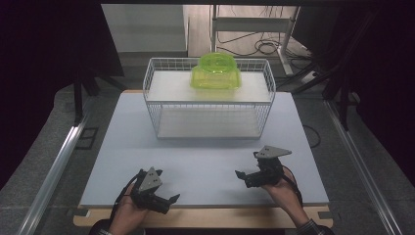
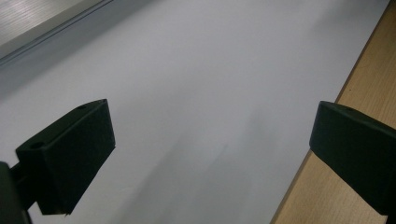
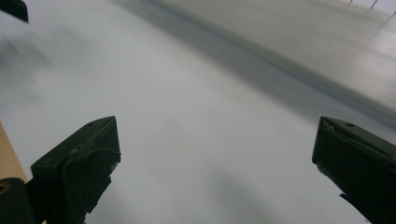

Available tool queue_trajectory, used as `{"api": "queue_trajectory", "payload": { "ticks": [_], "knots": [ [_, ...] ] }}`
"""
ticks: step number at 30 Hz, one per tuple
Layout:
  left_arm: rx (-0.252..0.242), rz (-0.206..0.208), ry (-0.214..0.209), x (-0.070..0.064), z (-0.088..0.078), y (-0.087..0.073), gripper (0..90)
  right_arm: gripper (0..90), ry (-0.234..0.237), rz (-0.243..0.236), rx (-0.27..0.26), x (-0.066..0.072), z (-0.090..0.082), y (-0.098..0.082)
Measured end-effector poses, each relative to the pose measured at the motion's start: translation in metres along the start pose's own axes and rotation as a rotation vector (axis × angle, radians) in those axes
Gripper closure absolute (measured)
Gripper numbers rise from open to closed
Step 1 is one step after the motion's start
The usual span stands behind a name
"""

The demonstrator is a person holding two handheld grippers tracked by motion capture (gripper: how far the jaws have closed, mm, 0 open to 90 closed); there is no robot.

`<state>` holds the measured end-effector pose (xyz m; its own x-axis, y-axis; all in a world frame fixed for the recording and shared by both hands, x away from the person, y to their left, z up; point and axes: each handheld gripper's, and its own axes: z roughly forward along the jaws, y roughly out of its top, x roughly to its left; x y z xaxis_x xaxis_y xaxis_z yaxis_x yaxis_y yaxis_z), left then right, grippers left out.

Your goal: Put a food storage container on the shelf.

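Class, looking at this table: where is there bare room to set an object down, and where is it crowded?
The grey mat is bare between the wire rack and the left gripper and right gripper. Its strips beside the rack are bare too. Crowded: the rack's upper shelf, around the green container.

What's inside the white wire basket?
On the upper shelf of the wire basket sits a green see-through plastic container. The lower shelf looks bare. Whatever is inside the container cannot be made out.

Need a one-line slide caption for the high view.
Person's left claw and right claw, both open, rest near the table's front edge; green container sits atop the white wire rack.
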<state>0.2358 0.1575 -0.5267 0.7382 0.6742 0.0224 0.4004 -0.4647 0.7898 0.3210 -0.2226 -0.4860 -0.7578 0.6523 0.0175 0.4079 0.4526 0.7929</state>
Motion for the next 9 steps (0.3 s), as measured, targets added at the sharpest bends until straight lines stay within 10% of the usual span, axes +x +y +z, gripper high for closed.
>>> {"api": "queue_trajectory", "payload": {
  "ticks": [9],
  "knots": [
    [0.005,0.004,0.003,0.0,0.001,0.0,0.2,0.5,0.005,-0.017,0.094,0.007,0.01,-0.018]
  ]
}}
